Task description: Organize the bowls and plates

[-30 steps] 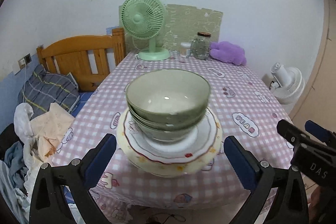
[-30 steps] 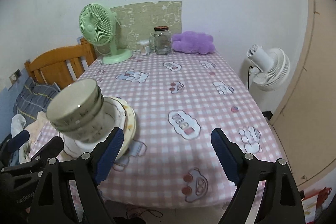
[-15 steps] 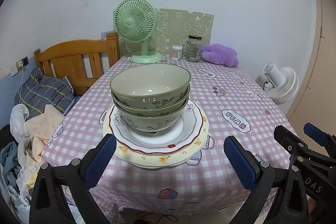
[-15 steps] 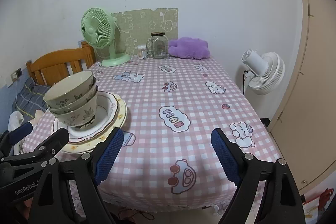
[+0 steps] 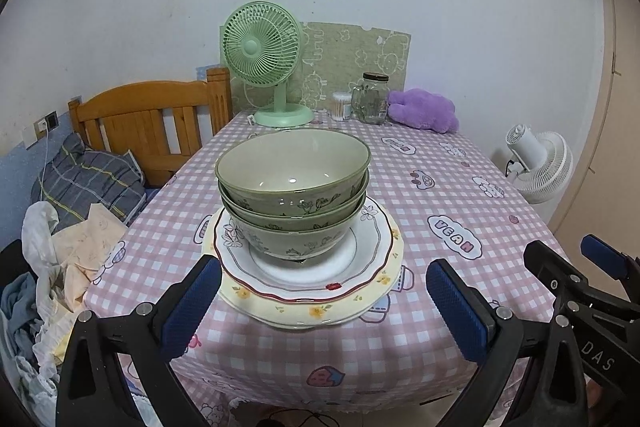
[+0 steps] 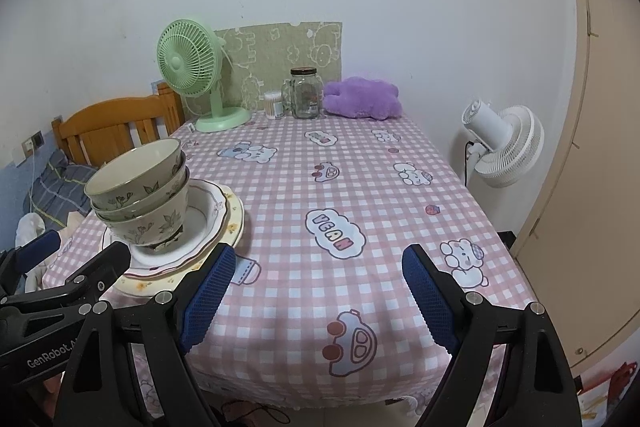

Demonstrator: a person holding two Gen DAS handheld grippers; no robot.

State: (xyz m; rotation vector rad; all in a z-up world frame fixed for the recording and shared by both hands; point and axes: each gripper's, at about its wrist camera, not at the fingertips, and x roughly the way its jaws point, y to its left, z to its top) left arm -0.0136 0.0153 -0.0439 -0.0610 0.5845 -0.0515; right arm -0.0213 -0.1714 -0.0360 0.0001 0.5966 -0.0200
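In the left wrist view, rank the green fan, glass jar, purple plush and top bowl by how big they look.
Largest to smallest:
1. top bowl, though it is nearest the camera
2. green fan
3. purple plush
4. glass jar

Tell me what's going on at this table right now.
A person holds two grippers at the near edge of the checked table. Three green bowls sit nested on stacked plates. The left gripper faces that stack with its jaws open on either side of the plates' near rim, touching nothing. The right gripper is open too, over bare cloth beside the stack. Nothing is lifted yet.
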